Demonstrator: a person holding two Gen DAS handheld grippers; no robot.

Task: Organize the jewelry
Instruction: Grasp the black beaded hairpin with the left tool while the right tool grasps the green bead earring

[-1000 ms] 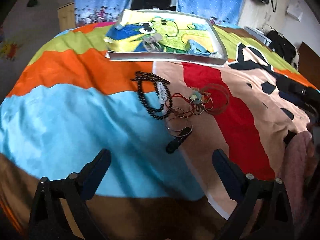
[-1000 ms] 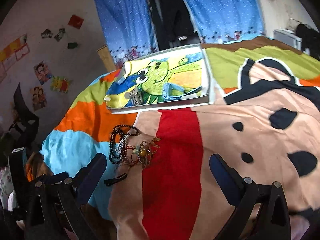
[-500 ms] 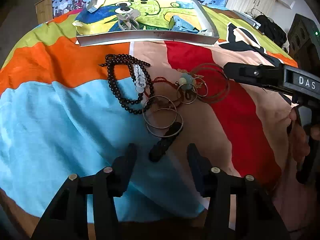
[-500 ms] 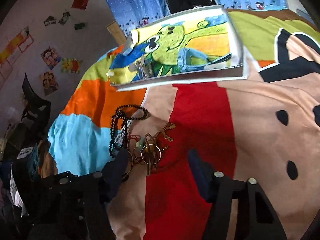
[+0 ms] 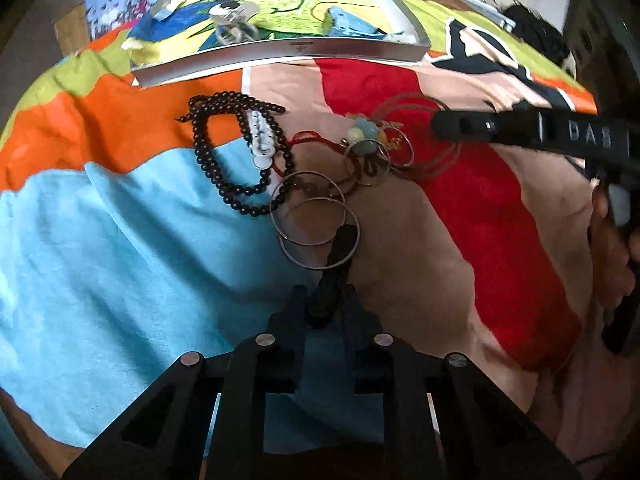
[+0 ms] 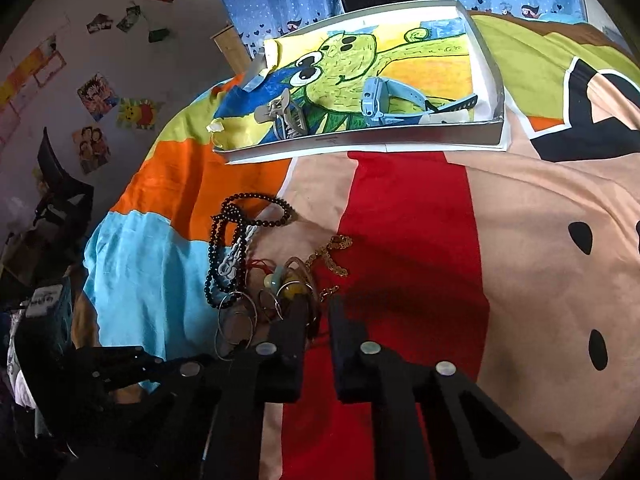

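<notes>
A tangle of jewelry lies on the bedspread: a black bead necklace (image 5: 208, 152) (image 6: 216, 248), a white bead bracelet (image 5: 260, 140), two steel rings (image 5: 316, 220), a pale bead charm (image 5: 360, 134), a gold chain (image 6: 336, 256) and thin wire bangles (image 5: 420, 168). A black clip (image 5: 340, 248) lies across the nearer steel ring. My left gripper (image 5: 324, 300) is closing, with the clip's near end pinched between its pads. My right gripper (image 6: 318, 308) (image 5: 438, 124) is shut, its tips at the rim of the wire bangles, which seems to run between them.
A shallow silver tray (image 6: 360, 142) (image 5: 280, 56) lined with a green cartoon drawing sits beyond the pile, holding a grey hair claw (image 6: 280, 116) and a blue watch (image 6: 384, 96). A hand (image 5: 612, 248) holds the right gripper. Blue curtains hang behind the bed.
Both grippers came down to the jewelry pile with jaws going from wide open to nearly together. The left closed around the black clip; the right closed at the wire bangles.
</notes>
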